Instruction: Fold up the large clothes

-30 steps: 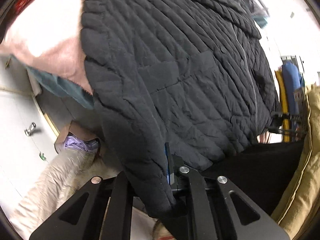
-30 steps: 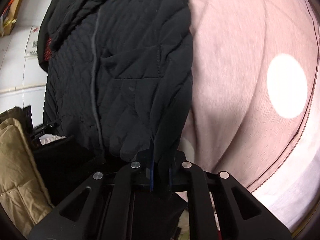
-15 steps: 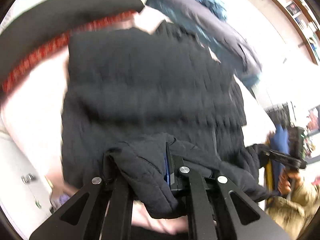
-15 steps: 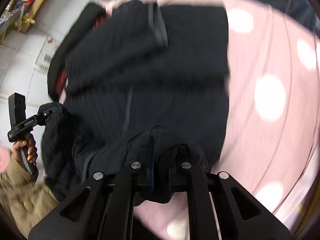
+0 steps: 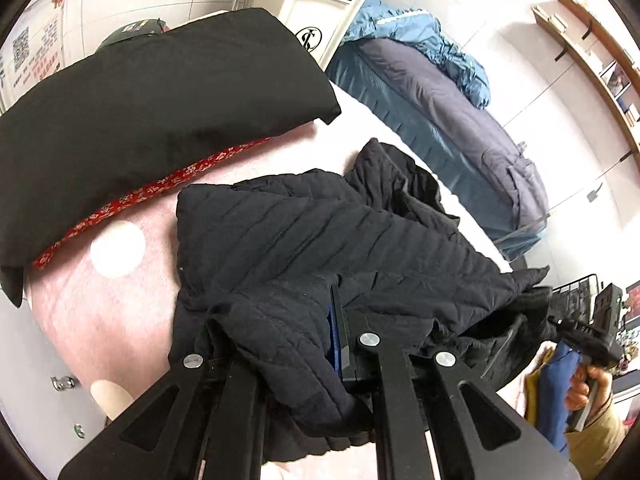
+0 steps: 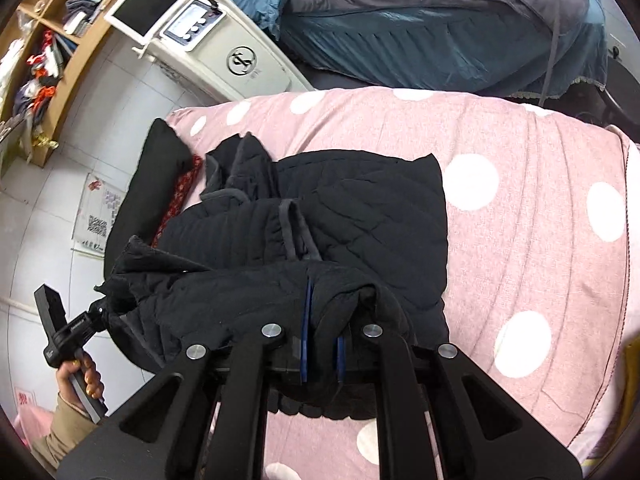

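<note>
A black quilted jacket [image 5: 320,240] lies partly folded on a pink bed cover with white dots [image 6: 540,240]. My left gripper [image 5: 336,332] is shut on the jacket's near edge, with cloth bunched over its fingers. My right gripper [image 6: 322,336] is shut on the other near corner of the jacket [image 6: 360,208], cloth draped between its blue pads. The right gripper also shows at the far right of the left wrist view [image 5: 592,332], and the left one at the far left of the right wrist view [image 6: 68,336].
A black pillow with a red patterned edge [image 5: 140,92] lies at the head of the bed. A second bed with blue-grey bedding [image 6: 440,20] stands beyond. A white machine [image 6: 216,48] stands between them, with wooden shelves [image 6: 48,60] on the wall.
Both grippers swung the hanging jacket up and forward and laid it on the bed. Its lower half now lies folded over, with both grippers still shut on it.
</note>
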`<state>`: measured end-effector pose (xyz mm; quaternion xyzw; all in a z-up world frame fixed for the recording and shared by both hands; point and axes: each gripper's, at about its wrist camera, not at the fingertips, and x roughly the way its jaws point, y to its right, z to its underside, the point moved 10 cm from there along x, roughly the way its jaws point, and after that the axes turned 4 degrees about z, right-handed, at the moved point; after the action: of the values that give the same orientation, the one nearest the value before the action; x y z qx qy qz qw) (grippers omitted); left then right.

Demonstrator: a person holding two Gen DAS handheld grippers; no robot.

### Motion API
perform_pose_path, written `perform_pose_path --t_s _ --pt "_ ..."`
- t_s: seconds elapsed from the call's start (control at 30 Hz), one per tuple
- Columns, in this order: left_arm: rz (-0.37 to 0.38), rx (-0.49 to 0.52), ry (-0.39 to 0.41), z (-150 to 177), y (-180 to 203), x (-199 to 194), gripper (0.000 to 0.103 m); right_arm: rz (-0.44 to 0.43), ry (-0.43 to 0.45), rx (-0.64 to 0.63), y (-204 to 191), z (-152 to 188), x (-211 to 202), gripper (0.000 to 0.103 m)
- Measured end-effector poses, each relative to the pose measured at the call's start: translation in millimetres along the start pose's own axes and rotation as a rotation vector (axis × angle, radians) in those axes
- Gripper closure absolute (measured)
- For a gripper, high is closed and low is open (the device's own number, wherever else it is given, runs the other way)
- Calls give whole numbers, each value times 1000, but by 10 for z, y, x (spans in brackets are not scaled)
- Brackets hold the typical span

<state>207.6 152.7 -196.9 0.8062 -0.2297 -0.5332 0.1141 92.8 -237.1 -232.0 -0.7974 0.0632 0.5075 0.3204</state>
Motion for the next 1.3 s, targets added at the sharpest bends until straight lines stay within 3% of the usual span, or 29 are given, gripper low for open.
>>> perform_pose_path --t_s 0.17,0.47,0.63,0.8,1.03,1.3 --pt "-2 3 -41 -136 -59 273 94 19 -21 64 57 -83 165 93" --pt "-21 104 -91 -890 174 858 94 65 -11 140 174 -619 426 93" --pt "-39 64 -154 -920 44 1275 91 82 -40 209 250 -753 695 93" --pt "2 -7 -186 -849 -109 1522 91 77 -72 284 361 -749 964 93" --pt "78 -115 -215 -844 -198 1603 89 90 -99 338 441 -684 1212 90" --pt "123 -151 -210 -929 -80 1330 81 -38 -113 509 535 -633 1193 84"
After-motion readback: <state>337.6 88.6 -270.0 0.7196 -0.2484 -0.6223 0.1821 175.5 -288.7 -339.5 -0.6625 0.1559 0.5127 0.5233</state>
